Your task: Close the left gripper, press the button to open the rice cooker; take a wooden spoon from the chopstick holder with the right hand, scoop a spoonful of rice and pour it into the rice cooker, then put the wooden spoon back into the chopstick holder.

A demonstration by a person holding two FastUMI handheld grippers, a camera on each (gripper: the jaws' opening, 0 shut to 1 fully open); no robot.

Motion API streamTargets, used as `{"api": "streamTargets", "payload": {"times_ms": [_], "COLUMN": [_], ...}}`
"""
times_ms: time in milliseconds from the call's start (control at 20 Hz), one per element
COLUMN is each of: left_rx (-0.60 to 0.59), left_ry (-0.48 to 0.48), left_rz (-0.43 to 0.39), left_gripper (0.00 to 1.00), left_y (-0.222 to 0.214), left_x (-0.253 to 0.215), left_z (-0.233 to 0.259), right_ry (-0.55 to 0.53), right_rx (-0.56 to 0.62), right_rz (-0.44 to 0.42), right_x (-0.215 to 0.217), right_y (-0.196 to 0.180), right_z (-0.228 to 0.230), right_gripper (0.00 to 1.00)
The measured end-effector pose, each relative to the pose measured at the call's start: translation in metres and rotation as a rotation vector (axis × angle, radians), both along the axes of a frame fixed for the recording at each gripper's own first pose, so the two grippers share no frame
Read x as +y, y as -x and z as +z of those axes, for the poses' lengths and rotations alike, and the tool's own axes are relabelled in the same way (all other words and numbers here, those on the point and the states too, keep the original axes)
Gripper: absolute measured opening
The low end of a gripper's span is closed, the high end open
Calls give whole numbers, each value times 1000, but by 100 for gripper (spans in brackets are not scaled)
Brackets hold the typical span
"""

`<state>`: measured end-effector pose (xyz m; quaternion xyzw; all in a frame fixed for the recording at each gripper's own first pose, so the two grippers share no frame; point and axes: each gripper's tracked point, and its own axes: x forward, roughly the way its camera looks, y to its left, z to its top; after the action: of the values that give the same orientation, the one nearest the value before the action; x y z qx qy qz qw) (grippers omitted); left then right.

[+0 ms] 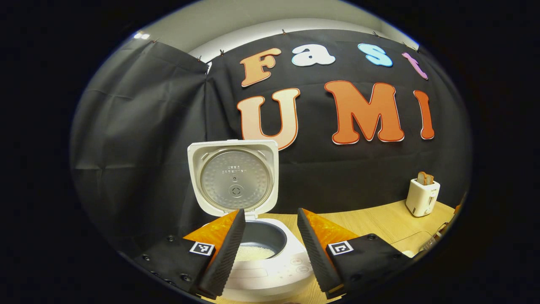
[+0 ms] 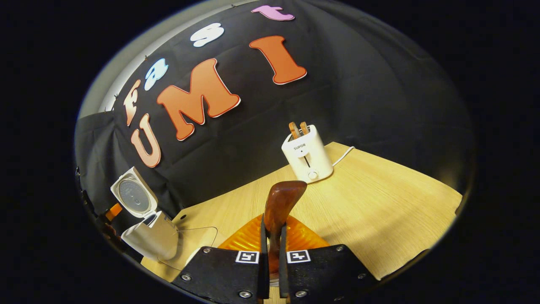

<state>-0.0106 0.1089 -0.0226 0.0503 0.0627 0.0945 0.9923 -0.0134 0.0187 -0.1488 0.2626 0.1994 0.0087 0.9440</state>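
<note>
Right gripper (image 2: 271,236) clamped on wooden spoon (image 2: 282,202), bowl pointing forward-up. Open rice cooker (image 2: 145,228) far left of it. Left gripper (image 1: 270,240) parted above rice cooker.

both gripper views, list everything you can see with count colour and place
rice cooker: 1, white, lid up, rice in the pot, on the table's left end
toaster: 1, white, two slices of toast in the slots, by the back wall
wooden spoon: 1, reddish brown, held upright in the right gripper
table: 1, light wood
clear container: 1, see-through, beside the rice cooker
left gripper: fingers apart, in front of the rice cooker
right gripper: fingers pressed on the spoon's handle
</note>
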Motion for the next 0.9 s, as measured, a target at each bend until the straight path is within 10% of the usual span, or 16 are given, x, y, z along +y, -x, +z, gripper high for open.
{"api": "streamTargets", "payload": {"times_ms": [900], "left_rx": [-12], "left_ry": [12], "left_rz": [-9], "left_gripper": [81], "left_y": [0], "left_x": [15], "left_z": [-9], "right_ry": [220], "right_rx": [-357], "right_rz": [62], "right_x": [60], "right_y": [-15], "right_z": [133], "right_gripper": [5]}}
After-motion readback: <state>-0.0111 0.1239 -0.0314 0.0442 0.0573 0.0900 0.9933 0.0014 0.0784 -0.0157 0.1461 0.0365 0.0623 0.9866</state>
